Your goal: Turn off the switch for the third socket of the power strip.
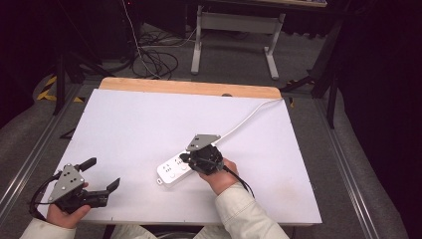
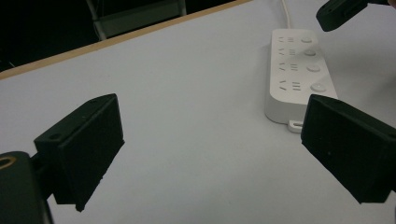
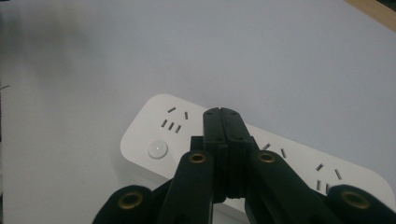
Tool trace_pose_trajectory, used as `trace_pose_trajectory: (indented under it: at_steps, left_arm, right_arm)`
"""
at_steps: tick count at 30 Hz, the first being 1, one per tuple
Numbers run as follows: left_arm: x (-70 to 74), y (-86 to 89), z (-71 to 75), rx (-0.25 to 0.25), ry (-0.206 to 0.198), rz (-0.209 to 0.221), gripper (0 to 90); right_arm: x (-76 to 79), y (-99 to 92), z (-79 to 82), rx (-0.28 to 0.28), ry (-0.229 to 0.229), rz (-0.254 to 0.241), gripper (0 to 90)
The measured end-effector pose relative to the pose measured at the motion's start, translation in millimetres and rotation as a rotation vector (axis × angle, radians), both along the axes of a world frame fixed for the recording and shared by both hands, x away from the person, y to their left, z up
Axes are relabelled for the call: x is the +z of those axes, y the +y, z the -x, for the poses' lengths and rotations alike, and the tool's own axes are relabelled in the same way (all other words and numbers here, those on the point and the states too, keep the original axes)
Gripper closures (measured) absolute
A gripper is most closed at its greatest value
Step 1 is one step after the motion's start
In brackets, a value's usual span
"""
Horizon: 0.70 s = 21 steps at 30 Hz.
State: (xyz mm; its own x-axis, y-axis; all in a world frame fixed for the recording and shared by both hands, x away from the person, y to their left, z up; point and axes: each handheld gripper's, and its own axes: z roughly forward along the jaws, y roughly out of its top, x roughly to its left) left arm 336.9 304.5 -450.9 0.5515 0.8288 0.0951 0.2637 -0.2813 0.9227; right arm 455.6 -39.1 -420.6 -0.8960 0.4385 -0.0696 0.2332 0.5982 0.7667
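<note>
Right claw [image 3: 223,116] is clenched, jaws pressed flat together with nothing between them, tips poised over the power strip [image 1: 173,169] near its middle. Closed tips make one narrow prod, so my read is it's set up for poking one of the round switch buttons [image 3: 157,149] rather than for gripping anything. Can't tell whether the tips touch the casing or hang just above it.

Strip lies flat on the white table [image 1: 129,129], roughly centre and toward the near side, angled, with its white cord [image 1: 249,117] running off to the far right corner. Four socket groups, each with its own button.

Right hand [image 1: 219,177] comes in from the near edge, wrist bent so the claw tips down and forward onto the strip.

Left claw [image 1: 102,174] sits released, jaws wide apart, holding nothing. It's parked low by the near-left corner, well apart from the strip, aimed loosely toward it.
</note>
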Motion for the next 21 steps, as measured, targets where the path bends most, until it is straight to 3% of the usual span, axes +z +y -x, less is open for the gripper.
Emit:
trace_pose_trajectory:
  at_steps: [14,16,17,21]
  left_arm:
    - [-0.2,-0.1,-0.2,0.0,0.002,0.006,6.1]
    - [-0.1,0.1,-0.2,0.001,0.001,0.006,6.1]
    - [-0.1,0.0,-0.2,0.001,0.001,0.006,6.1]
    - [0.1,0.5,-0.3,0.001,-0.002,0.0,6.1]
  right_arm:
    - [7.2,-1.6,1.7,0.004,-0.01,-0.013,89.9]
    - [7.9,-2.4,1.8,0.006,-0.011,-0.02,86.5]
    - [8.8,-2.5,2.4,0.015,-0.015,-0.032,74.4]
    - [10.8,-3.3,4.1,0.033,-0.018,-0.047,59.8]
